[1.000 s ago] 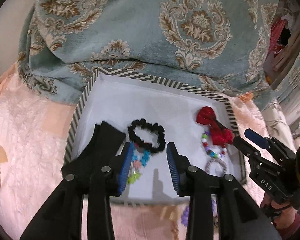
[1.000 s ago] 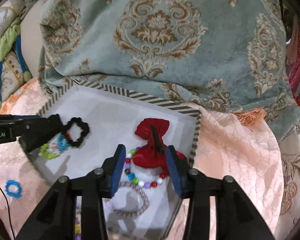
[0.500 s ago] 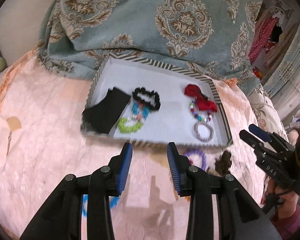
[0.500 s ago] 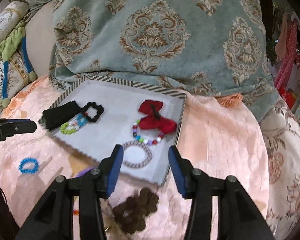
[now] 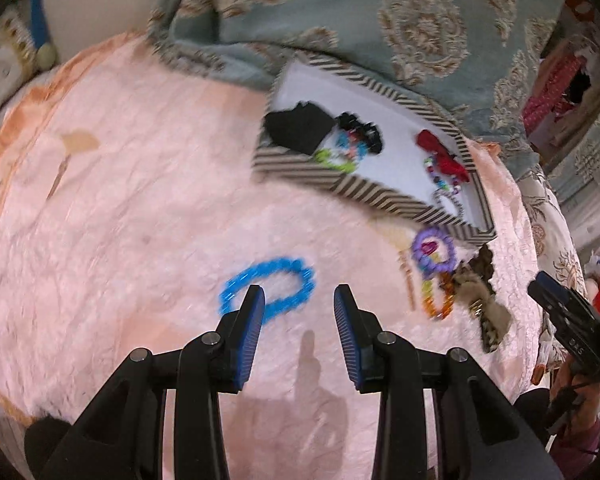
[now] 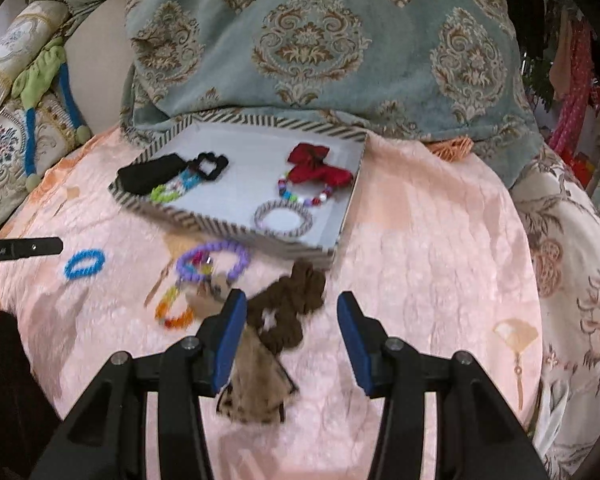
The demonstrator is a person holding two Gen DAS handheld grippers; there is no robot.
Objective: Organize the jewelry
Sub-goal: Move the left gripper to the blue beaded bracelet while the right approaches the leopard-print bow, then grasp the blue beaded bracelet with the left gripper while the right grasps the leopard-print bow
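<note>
Left wrist view: your left gripper point(image 5: 298, 294), jaws released, hovers above the blue beaded bracelet point(image 5: 268, 290) on peach quilted bedding point(image 5: 140, 200); bare cloth all round. Right gripper point(image 6: 290, 304), jaws released, above the brown scrunchie point(image 6: 290, 312), near the striped-edged tray's point(image 6: 236, 232) front rim.

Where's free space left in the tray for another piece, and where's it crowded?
In the striped tray, bare floor runs down the middle, between the black scrunchie and the red bow, and along the far edge. The left end is packed: black pouch, green-blue bracelet. The right near corner holds the silver bangle.
</note>
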